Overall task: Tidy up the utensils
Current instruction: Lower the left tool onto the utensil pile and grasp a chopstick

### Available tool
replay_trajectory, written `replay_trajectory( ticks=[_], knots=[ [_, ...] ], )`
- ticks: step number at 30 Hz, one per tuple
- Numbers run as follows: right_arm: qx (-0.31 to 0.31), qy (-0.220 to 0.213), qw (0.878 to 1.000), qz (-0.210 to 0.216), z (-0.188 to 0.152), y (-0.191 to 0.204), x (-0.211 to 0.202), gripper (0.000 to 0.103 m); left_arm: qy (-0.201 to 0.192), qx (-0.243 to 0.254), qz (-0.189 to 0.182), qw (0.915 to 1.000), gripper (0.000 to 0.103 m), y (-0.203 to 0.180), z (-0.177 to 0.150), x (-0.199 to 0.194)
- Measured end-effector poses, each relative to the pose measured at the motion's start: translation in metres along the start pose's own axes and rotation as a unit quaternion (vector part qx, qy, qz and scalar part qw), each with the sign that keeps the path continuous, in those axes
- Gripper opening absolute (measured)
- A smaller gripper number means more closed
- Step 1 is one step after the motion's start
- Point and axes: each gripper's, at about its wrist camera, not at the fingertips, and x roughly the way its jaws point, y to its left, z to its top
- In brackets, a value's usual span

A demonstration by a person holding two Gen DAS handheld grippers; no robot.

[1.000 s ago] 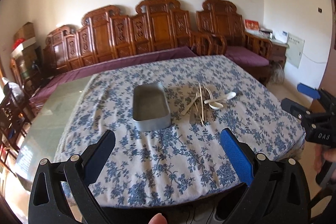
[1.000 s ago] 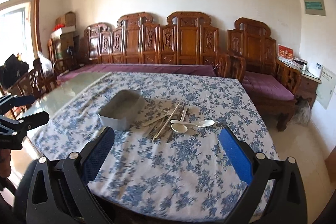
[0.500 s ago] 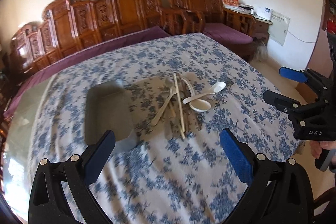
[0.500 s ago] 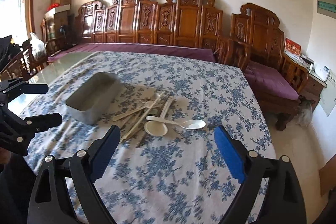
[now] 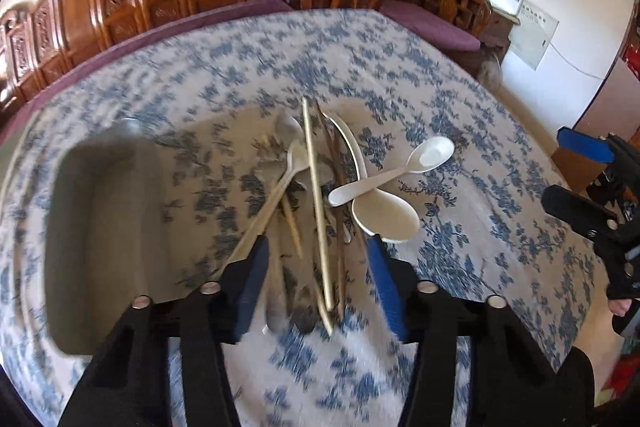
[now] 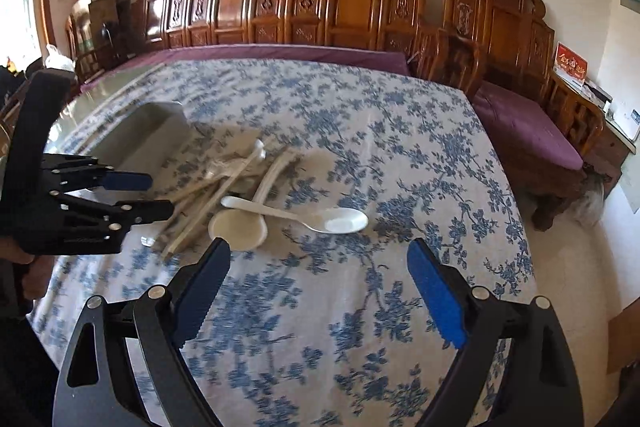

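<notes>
So the utensils [image 5: 320,203] are all heaped together mid-bench [image 5: 460,115], just right of the grey tray [image 5: 100,227]: chopsticks [image 5: 316,203], a few pale spoons, and two white spoons [image 6: 296,215] crossed on the side away from the tray. Left gripper [image 5: 316,259] is right down over the near end of the heap with its fingers closing, chopstick ends between them, but the pads aren't pressing on anything. Right gripper [image 6: 320,267] hovers on the far side of the heap from the tray, fingers wide apart, holding nothing. Blue-flower cloth [image 6: 360,131] covers the bench.
</notes>
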Motion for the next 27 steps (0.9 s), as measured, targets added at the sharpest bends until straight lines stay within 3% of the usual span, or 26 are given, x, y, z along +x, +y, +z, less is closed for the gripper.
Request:
replay_trajectory(
  ticks=[5,10,16,27],
  knots=[
    [0.018,0.023,1.000,0.003,0.002,-0.018,0.024,0.089,0.023,0.004,-0.003,0.9997,0.026,0.001,0.009,0.035],
    [0.019,0.042,0.999,0.006,0.012,-0.026,0.049,0.088,0.030,0.002,-0.010,0.9995,0.014,0.004,0.013,0.050],
    [0.004,0.058,0.998,0.017,0.021,-0.028,0.074,0.088,0.029,0.006,-0.013,0.9995,0.005,0.002,0.018,0.057],
    [-0.054,0.099,0.992,0.065,0.046,-0.018,0.122,0.082,0.003,-0.011,-0.023,0.9997,0.004,0.017,0.010,0.029]
  ],
)
